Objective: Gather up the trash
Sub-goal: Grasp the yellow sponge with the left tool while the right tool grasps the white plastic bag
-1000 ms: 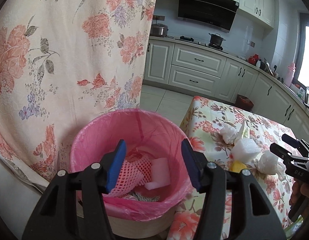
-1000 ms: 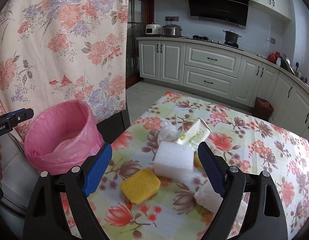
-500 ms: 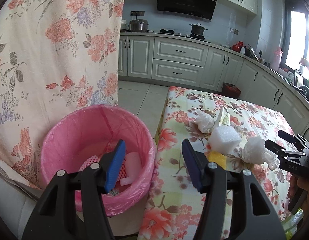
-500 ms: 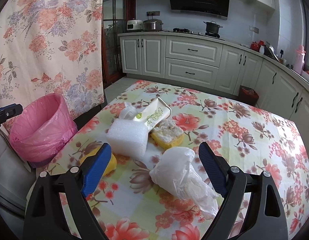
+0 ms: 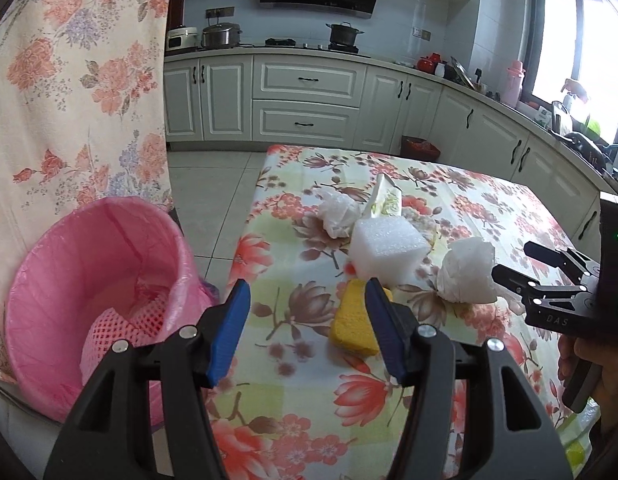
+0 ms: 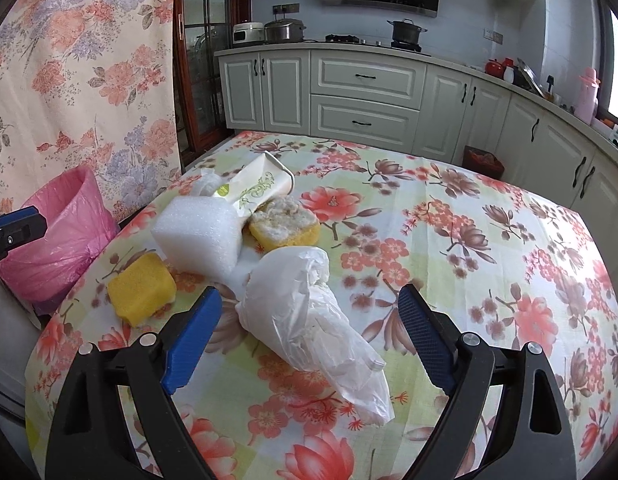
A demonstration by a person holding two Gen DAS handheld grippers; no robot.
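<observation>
On the floral tablecloth [image 6: 449, 240] lies a heap of trash: a white plastic bag [image 6: 309, 312], a yellow sponge [image 6: 141, 292], a white foam block [image 6: 201, 236], a worn sponge [image 6: 285, 228], a paper carton [image 6: 257, 190] and a crumpled tissue [image 5: 339, 214]. My right gripper [image 6: 309, 336] is open, and the plastic bag lies between its fingers without the pads touching it. My left gripper [image 5: 307, 332] is open and empty over the table's left edge, just short of the yellow sponge [image 5: 351, 328]. The pink-lined bin [image 5: 89, 280] stands to its left.
A floral curtain [image 5: 69, 100] hangs behind the bin. Pink netting [image 5: 117, 328] lies inside the bin. Kitchen cabinets [image 6: 365, 100] and a stove line the far wall, with tiled floor [image 5: 213, 196] between them and the table. A hand holds the right gripper [image 5: 513, 258] at the right.
My left gripper has swung right, from above the bin to the table's edge. My right gripper has moved in and down over the plastic bag, which now lies between its fingers.
</observation>
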